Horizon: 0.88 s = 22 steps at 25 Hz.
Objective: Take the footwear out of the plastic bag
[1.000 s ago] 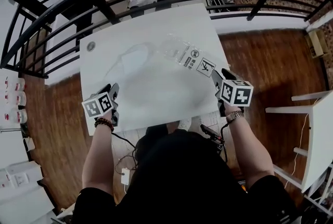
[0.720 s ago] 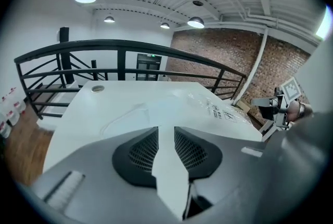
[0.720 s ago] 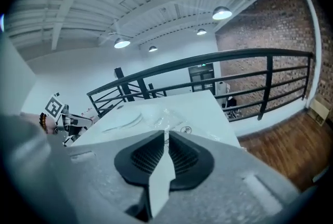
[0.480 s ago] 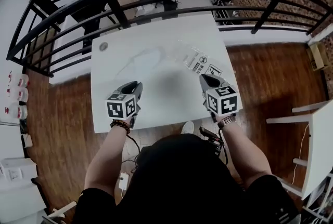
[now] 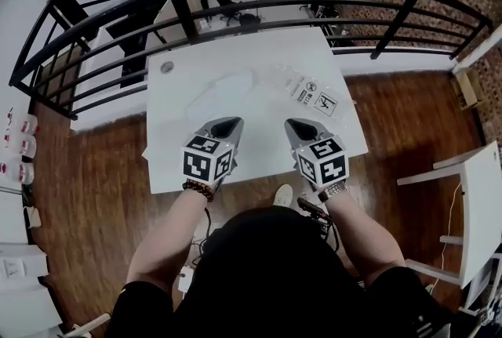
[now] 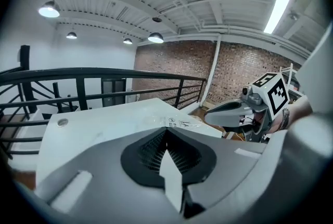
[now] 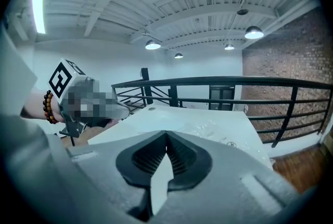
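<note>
Both claws are clenched on nothing. The left gripper (image 5: 225, 125) has just been closing, and its own view shows the ribbed pads meeting with no object between them. The right gripper (image 5: 296, 127) closed a little sooner and is likewise sealed and empty.

Position has changed over the last second. Earlier, the two tools stood well apart at the table's (image 5: 259, 152) near corners, the right one close to the labelled end of the plastic bag (image 5: 312, 96). They now sit side by side over the middle of the near edge, tips angled down toward the far side. Neither touches the bag.

The bag lies crumpled toward the far right corner, its warning labels facing up, apparently in the same spot on the table as before. A pale shape taken to be the footwear (image 5: 229, 85) lies just left of it, near the middle of the far edge. It is too faint against the white top to tell whether clear film still covers it.

Assessment: no handling is under way at this moment. The withdrawn, paired posture reads as a rest or reset position. If the footwear remains inside the film, a fresh approach to the bag is needed.
</note>
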### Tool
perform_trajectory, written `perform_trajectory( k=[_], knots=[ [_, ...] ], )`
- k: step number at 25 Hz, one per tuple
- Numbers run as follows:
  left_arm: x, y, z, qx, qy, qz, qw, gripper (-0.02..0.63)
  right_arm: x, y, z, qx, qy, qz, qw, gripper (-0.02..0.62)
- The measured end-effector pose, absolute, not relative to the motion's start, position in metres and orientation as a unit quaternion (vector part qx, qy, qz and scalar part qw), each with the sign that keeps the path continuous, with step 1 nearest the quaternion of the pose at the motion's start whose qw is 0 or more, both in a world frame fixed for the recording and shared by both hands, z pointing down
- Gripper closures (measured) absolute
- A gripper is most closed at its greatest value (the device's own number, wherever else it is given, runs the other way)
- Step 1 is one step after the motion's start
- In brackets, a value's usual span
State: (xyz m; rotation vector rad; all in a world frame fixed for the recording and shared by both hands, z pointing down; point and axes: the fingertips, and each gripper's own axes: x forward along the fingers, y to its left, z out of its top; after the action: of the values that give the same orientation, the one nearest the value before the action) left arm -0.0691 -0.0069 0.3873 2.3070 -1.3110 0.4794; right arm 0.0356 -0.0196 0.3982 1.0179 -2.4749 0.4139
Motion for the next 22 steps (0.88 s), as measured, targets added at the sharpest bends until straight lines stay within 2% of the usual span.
perform_trajectory(
  k=[8,22],
  knots=[
    [-0.049,0.043,0.361,0.865,-0.443,0.164,0.171,0.589,0.021,0.041,0.379,0.384,-0.893,0.135,0.191,0.603],
    [-0.010,0.082,0.336,0.874,-0.443,0.134,0.150,0.589,0.031,0.083,0.344,0.375,-0.905,0.113,0.167,0.603]
  ],
)
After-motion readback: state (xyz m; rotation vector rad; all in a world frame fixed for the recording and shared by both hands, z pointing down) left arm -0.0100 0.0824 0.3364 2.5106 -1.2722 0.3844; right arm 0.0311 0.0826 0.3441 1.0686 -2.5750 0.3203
